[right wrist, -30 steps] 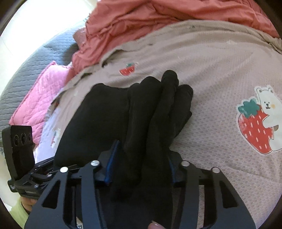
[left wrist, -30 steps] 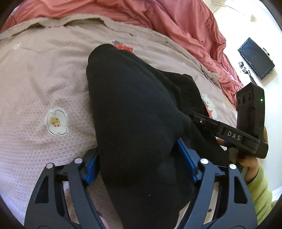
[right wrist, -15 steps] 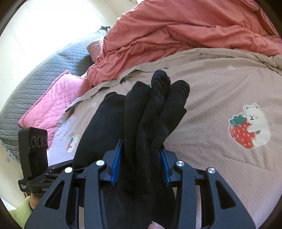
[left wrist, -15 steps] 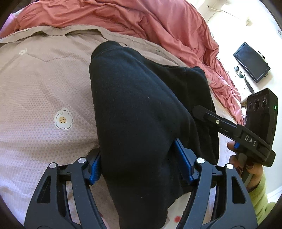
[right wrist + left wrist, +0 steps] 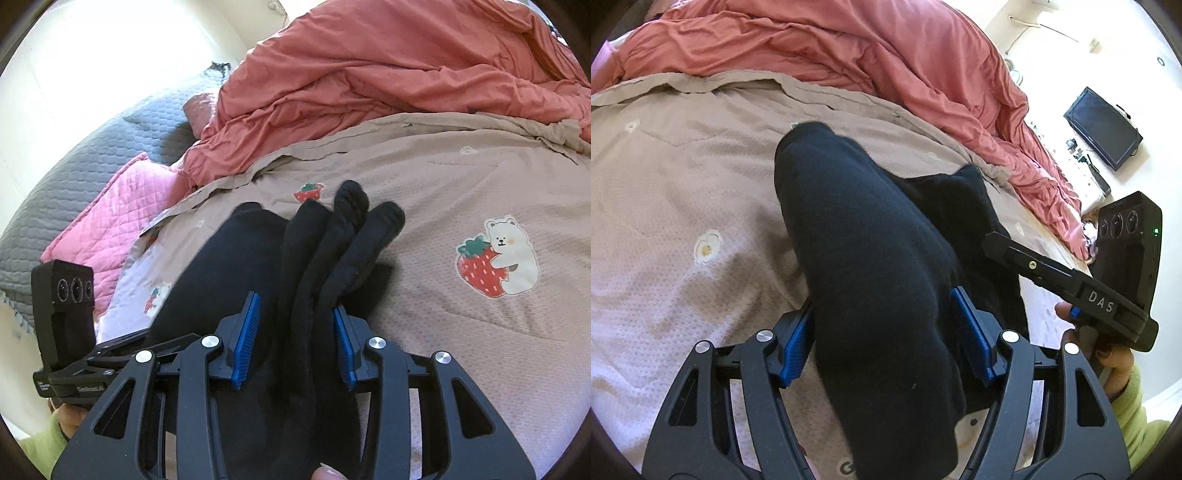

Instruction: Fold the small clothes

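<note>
My left gripper (image 5: 882,343) has its jaws spread wide, the blue pads (image 5: 971,336) standing on either side of a thick fold of black garment (image 5: 871,258) that lies between them. My right gripper (image 5: 295,339) has its jaws narrower, a bunched strip of the same garment running between its blue pads (image 5: 245,339); whether they press it I cannot tell. In the left view my right hand (image 5: 1108,354), in a yellow-green sleeve, wraps the other gripper's handle. In the right view my left hand (image 5: 70,421) grips low on its handle.
</note>
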